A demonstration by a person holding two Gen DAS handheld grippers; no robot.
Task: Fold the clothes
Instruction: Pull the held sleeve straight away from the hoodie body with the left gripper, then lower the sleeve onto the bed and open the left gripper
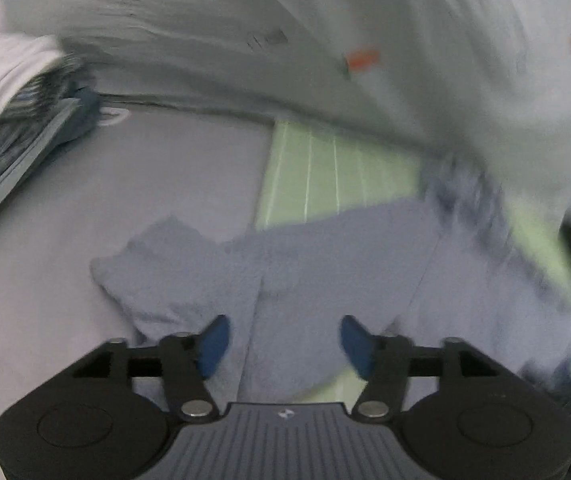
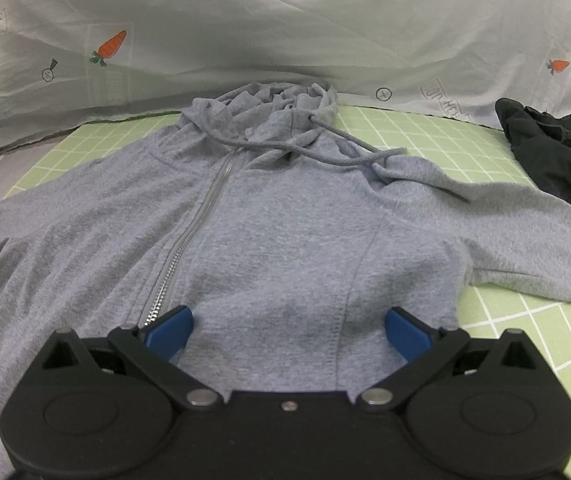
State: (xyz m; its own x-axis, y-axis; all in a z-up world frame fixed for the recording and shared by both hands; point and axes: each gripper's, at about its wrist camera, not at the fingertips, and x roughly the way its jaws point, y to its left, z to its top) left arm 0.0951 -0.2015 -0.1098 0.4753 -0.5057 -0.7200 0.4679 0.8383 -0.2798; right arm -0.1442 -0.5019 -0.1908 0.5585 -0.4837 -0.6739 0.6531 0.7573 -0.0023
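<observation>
Nearest in the right wrist view, the right claw [image 2: 288, 330] stands wide open, its blue pads [image 2: 170, 332] spread well apart and gripping nothing; it is angled downward over the lower front of a grey zip hoodie [image 2: 285, 216], and whether the tips touch the cloth cannot be told. The hoodie lies front-up and spread flat on a green grid mat [image 2: 525, 320], its zipper [image 2: 189, 236] running away from the left pad toward the collar, one sleeve reaching out to each side. Farther on, the hood is bunched at the far end with the drawstring [image 2: 325, 152] trailing across the chest. A dark garment [image 2: 553, 160] sits crumpled at the mat's far right corner, apart from the hoodie's sleeve, and behind everything hangs a pale sheet with carrot prints [image 2: 112, 45]. In the left wrist view — blurred throughout — the left claw [image 1: 283, 344] is also open, moderately wide, with nothing between its blue pads; it tilts down over a rumpled sleeve end of the same hoodie [image 1: 157, 272], which lies partly on a grey surface [image 1: 125, 168] beside the mat. Beyond, at the far left, a heap of other fabric [image 1: 25, 112] rests — too smeared to identify.
</observation>
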